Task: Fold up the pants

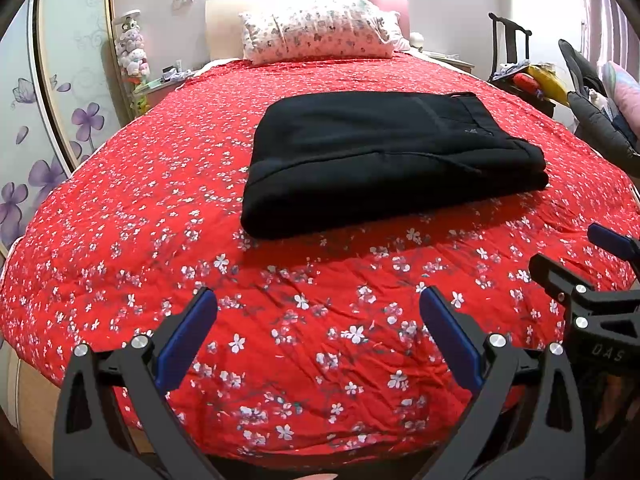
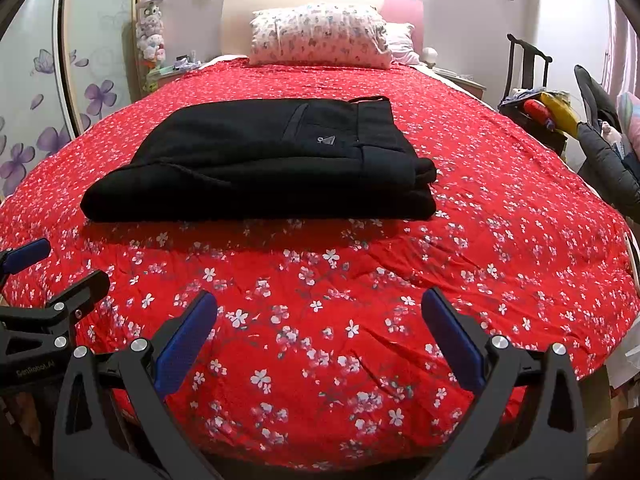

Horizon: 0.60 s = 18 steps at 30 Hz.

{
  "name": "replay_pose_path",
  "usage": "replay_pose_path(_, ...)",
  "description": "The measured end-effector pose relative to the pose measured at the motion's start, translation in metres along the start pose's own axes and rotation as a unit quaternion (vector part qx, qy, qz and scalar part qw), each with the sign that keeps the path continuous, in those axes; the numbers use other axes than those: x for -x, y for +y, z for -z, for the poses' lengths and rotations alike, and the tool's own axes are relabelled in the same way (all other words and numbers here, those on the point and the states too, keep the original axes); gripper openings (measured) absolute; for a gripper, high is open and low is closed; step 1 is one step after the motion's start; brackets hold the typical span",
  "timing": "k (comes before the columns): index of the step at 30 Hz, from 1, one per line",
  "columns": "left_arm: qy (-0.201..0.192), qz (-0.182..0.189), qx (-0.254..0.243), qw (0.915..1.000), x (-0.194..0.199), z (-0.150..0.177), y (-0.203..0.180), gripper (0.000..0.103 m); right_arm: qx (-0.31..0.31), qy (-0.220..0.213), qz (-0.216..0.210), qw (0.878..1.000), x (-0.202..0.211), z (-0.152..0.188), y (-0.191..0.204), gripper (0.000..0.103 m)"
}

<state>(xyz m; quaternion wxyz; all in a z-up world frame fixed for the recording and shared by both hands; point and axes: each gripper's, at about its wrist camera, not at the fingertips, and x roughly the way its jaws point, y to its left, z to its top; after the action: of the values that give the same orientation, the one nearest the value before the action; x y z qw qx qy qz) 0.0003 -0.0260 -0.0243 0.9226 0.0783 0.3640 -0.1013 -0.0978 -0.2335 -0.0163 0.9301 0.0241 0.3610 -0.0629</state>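
Left wrist view
Pants: the black pants (image 1: 394, 160) lie folded into a thick, layered rectangle on the red flowered bedspread (image 1: 160, 208), about mid-bed, well short of the pillow (image 1: 320, 34).
Left gripper: the left gripper (image 1: 318, 330) hangs over the near edge of the bed, well apart from the pants; its jaws are spread wide with nothing between them.
Right gripper: the right gripper (image 1: 588, 264) shows at the right edge, off the cloth; its jaws stand apart and empty.

Right wrist view
Pants: the waistband end with a small pale logo sits on top toward the right; the rounded fold is at the left.
Right gripper: jaws spread, empty, near the bed's foot (image 2: 320, 330).
Left gripper: seen at the left edge (image 2: 60, 264), jaws apart.

Handling
Feel: soft, limp, fairly heavy cloth by the look; layers would likely slide and sag if lifted from one point.
Hold: judged best taken at the two near corners of the stack, pinching all the layers together.
Progress: the fold looks essentially finished.
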Motion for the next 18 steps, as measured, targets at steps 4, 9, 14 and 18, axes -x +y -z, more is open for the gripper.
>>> replay_pose_path(4,0.001,0.0,-0.001,1.0,-0.0007,0.0006,-0.0002,0.101,0.0,0.0,0.0,1.0,0.0002,0.0001,-0.0002,0.102)
replay_pose_path(9,0.001,0.001,-0.002,1.0,-0.0019,0.0014,0.0004,0.101,0.0,0.001,0.0,1.0,-0.0001,-0.0008,-0.0005,0.102)
replay_pose_path(14,0.001,0.002,-0.001,1.0,-0.003,0.004,-0.0004,0.101,0.001,0.003,-0.001,1.0,-0.0017,0.004,-0.0011,0.102)
replay_pose_path(18,-0.007,0.001,0.0,1.0,0.0002,0.0047,-0.0014,0.101,0.001,0.005,-0.003,1.0,-0.0037,0.0058,-0.003,0.102)
